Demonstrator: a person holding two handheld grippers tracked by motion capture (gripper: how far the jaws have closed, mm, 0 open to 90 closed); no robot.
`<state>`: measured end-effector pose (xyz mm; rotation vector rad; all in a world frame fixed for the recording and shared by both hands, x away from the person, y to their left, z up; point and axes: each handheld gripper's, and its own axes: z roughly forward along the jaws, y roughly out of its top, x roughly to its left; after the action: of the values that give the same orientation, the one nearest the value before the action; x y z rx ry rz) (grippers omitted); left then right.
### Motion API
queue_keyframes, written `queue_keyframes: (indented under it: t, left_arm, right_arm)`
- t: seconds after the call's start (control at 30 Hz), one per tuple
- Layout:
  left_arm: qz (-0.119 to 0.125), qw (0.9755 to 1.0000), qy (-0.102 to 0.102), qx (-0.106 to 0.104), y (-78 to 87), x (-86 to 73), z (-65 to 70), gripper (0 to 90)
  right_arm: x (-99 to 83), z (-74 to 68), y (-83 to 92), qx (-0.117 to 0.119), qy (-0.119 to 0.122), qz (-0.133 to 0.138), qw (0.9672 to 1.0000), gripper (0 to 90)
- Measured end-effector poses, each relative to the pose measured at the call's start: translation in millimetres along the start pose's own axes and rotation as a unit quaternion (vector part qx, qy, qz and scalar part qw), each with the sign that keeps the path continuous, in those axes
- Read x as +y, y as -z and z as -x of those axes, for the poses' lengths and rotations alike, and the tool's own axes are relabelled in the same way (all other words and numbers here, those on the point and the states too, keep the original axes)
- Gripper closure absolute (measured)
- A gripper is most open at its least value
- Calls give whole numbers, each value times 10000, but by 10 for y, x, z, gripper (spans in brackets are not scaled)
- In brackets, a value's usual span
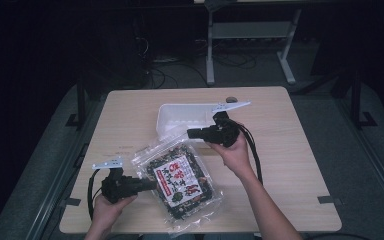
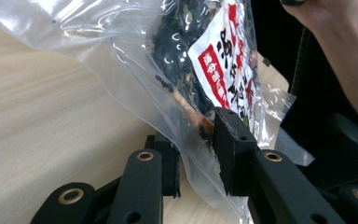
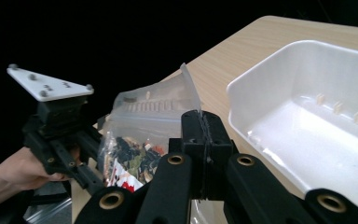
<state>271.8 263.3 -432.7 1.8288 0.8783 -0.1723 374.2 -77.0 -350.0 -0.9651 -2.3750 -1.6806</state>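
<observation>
Left gripper [image 1: 147, 184] and right gripper [image 1: 192, 132] both clamp the clear snack bag [image 1: 182, 182] near worktop [image 1: 290, 165] front edge; white tub [image 1: 180, 117] sits just behind, mid-worktop.

Clear snack bag [image 1: 182, 182] on table, beside white tray [image 1: 182, 120].

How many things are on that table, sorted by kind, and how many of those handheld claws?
Bags of dried food: 1
White plastic trays: 1
Handheld grippers: 2, the left gripper and the right gripper, each pinching the bag
Total: 4
</observation>
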Motion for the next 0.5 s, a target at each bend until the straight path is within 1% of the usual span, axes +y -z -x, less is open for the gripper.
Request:
queue_keyframes:
  t: [0.03,0.07,0.1,0.13,0.3,0.33,0.37,0.4,0.43,0.5]
  left_arm:
    - [0,10000,0,0,0,0,0,726]
    - [42,9999,-90,-24,5,11,26,731]
    - [42,9999,-90,-24,5,11,26,734]
    - [51,9998,-185,-7,10,24,55,736]
    - [80,9993,-363,95,14,40,121,739]
    - [66,9991,-411,111,15,46,131,739]
    - [56,9989,-452,140,13,51,143,739]
    - [56,9989,-452,140,13,51,143,739]
    - [39,9985,-510,194,8,59,163,739]
    - [42,9983,-548,202,6,62,174,739]
  right_arm:
    - [1,7,22,49,-12,32,10000,893]
    - [1,13,43,106,-17,74,9999,893]
    - [1,18,62,163,-21,104,9998,892]
    - [0,20,75,185,-30,130,9997,890]
    - [-9,43,128,342,-11,170,9993,864]
    - [-13,52,134,383,-23,168,9991,847]
    - [-18,65,135,434,-15,162,9989,799]
    - [-18,65,135,434,-15,162,9989,799]
    - [-36,87,123,526,6,140,9985,696]
    - [-55,118,108,631,6,129,9979,638]
